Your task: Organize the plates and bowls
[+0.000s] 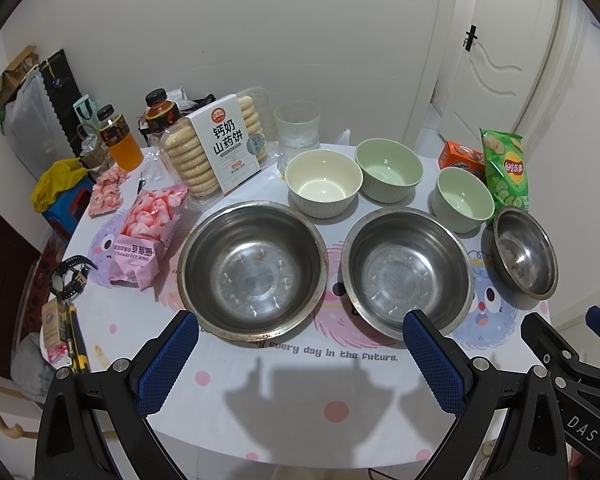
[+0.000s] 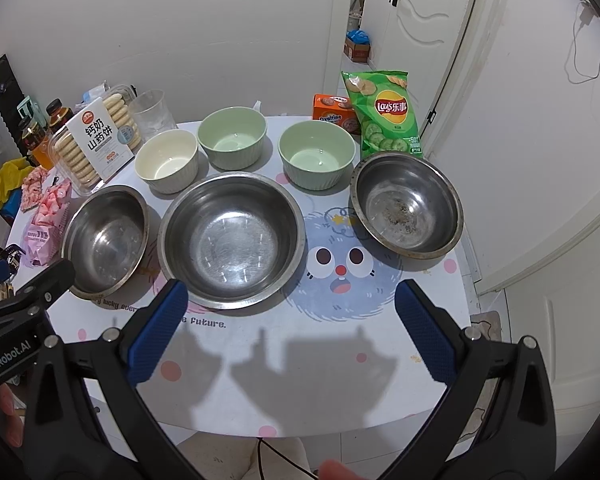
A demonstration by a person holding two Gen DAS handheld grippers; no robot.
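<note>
Three steel bowls stand in a front row on the table: a large left one [image 1: 252, 270] [image 2: 106, 240], a large middle one [image 1: 406, 272] [image 2: 232, 238] and a smaller right one [image 1: 526, 252] [image 2: 408, 204]. Behind them stand a cream ribbed bowl [image 1: 324, 182] [image 2: 167, 160] and two green ribbed bowls [image 1: 389, 170] [image 2: 233, 136], [image 1: 463, 199] [image 2: 317, 154]. My left gripper [image 1: 300, 344] is open and empty, above the near table edge before the steel bowls. My right gripper [image 2: 290, 320] is open and empty, beside it to the right.
Snacks crowd the back: a biscuit box [image 1: 220, 146], a glass [image 1: 298, 126], juice bottles [image 1: 118, 144], a pink strawberry-ring bag [image 1: 146, 236], a green chip bag [image 2: 386, 114] and an orange box [image 2: 334, 114]. A door [image 2: 420, 40] is at the back right.
</note>
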